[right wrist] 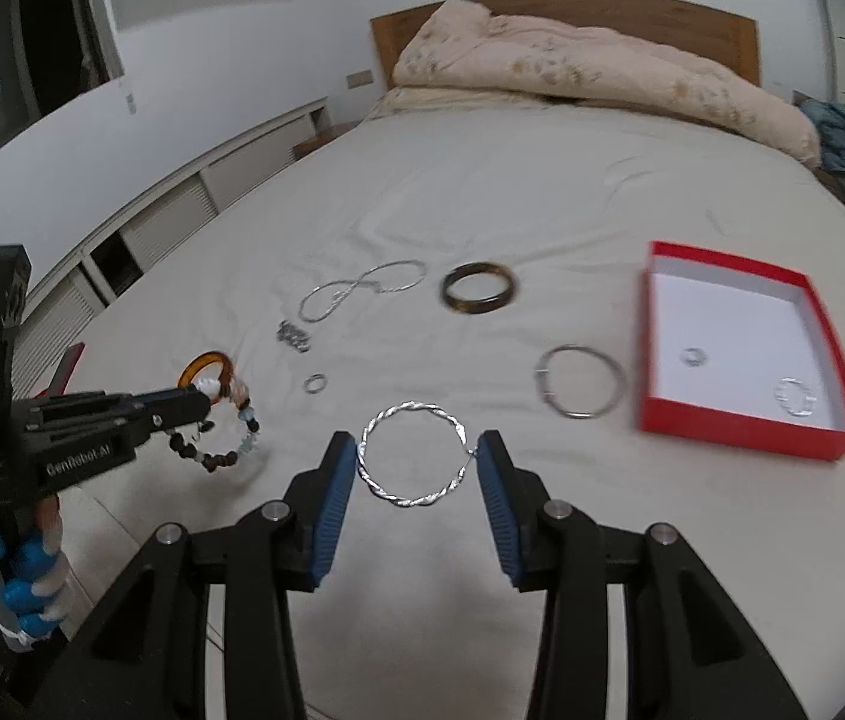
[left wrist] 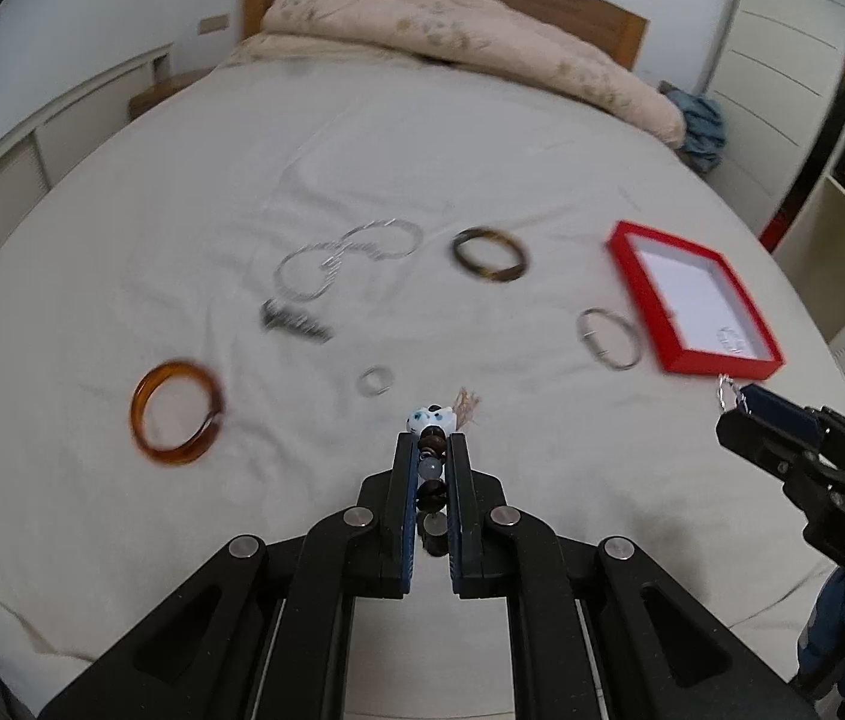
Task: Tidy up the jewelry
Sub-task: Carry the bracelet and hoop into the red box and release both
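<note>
My left gripper (left wrist: 431, 441) is shut on a beaded bracelet (left wrist: 429, 471) of brown, pale blue and white beads, which hangs in a loop (right wrist: 224, 456) below the fingers above the bed. My right gripper (right wrist: 416, 444) is shut on a twisted silver bangle (right wrist: 410, 501), its pads pressing on the ring's two sides. The bangle is lifted off the sheet. A red box (right wrist: 746, 435) with a white floor lies open to the right and holds a small ring (right wrist: 693, 356) and a pale bracelet (right wrist: 797, 397). In the left wrist view the right gripper (left wrist: 740, 402) hovers just before the box (left wrist: 632, 276).
On the sheet lie an amber bangle (left wrist: 143, 420), a dark mottled bangle (left wrist: 461, 252), a thin silver bangle (left wrist: 587, 330), a silver chain (left wrist: 350, 252), a dark chain clump (left wrist: 293, 321) and a small ring (left wrist: 364, 381). A folded quilt (left wrist: 422, 18) lies at the headboard.
</note>
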Demonstrator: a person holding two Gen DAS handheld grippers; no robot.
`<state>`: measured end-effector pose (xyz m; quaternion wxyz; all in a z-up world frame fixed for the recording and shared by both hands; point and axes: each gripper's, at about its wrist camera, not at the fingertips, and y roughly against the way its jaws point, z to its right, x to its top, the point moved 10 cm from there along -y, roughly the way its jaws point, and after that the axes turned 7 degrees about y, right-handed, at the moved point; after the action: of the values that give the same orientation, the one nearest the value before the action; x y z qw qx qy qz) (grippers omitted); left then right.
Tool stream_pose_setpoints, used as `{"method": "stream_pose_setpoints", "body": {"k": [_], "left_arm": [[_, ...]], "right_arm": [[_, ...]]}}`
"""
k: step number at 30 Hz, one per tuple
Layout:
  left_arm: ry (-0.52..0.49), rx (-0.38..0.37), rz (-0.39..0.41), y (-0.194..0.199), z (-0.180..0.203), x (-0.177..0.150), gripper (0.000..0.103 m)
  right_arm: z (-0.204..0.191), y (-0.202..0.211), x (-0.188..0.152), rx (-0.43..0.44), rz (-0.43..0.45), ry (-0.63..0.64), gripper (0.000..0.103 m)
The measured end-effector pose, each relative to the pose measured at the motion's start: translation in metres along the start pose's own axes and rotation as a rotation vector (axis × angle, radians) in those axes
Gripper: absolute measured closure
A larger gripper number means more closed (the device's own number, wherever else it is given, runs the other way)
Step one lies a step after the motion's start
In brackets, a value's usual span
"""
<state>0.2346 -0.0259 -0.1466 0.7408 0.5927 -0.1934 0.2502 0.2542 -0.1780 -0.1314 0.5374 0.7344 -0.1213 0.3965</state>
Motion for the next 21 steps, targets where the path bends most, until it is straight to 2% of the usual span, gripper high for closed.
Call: {"method": "stream_pose_setpoints", "body": {"k": [7, 12, 15, 21], "left_arm": [[-0.085, -0.074, 0.031, -0.002, 0.079, 0.036, 0.095], [-0.148, -0.129, 0.033, -0.026, 0.141, 0.068, 0.095], [-0.193, -0.151, 0.036, -0.047, 0.177, 0.089, 0.094], [-0.239, -0.182, 0.014, -0.107, 0.242, 0.122, 0.094]], "right_arm": [[0.077, 0.038, -0.007, -0.094, 0.008, -0.034, 0.063], [0.145, 0.047, -0.004, -0.165, 0.005, -0.071, 0.063], [0.187, 0.043, 0.003, -0.203, 0.003, -0.088, 0.063], [0.242, 0.011, 0.028, -0.223, -0.007, -0.082, 0.063]]}}
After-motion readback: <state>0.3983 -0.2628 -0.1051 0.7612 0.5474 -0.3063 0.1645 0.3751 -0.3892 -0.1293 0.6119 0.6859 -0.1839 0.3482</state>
